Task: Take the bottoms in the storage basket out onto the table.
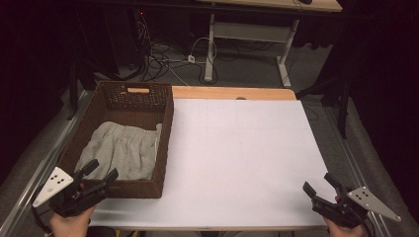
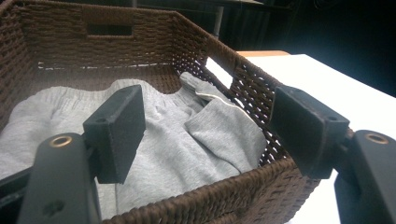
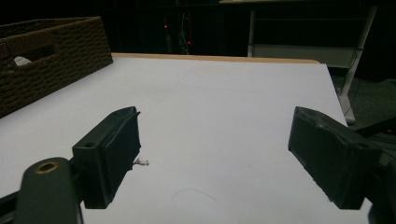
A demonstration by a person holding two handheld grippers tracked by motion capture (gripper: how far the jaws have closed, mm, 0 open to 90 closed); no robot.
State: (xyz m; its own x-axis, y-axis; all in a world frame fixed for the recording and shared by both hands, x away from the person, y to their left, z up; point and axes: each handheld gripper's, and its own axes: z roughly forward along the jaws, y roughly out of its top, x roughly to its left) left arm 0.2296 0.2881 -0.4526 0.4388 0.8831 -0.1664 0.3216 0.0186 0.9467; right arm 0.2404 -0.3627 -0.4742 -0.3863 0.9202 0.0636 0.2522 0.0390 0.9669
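Left gripper (image 1: 102,173) hovered at lower left of the high view, just over the near rim of the wicker basket (image 1: 166,133), jaws spread, gripping nothing. Right gripper (image 1: 320,184) sat at lower right over the white sheet (image 1: 237,158), jaws also spread and empty. Grey garment (image 1: 121,150) lay crumpled inside the basket, untouched. Judged: work barely begun; the reach into the basket was lined up, but grabbing the garment and lifting it out onto the sheet were all left. Garment's folds hid its shape, so the type was unclear. The person's hands were cut off at the bottom edge. The room beyond the table was dark.
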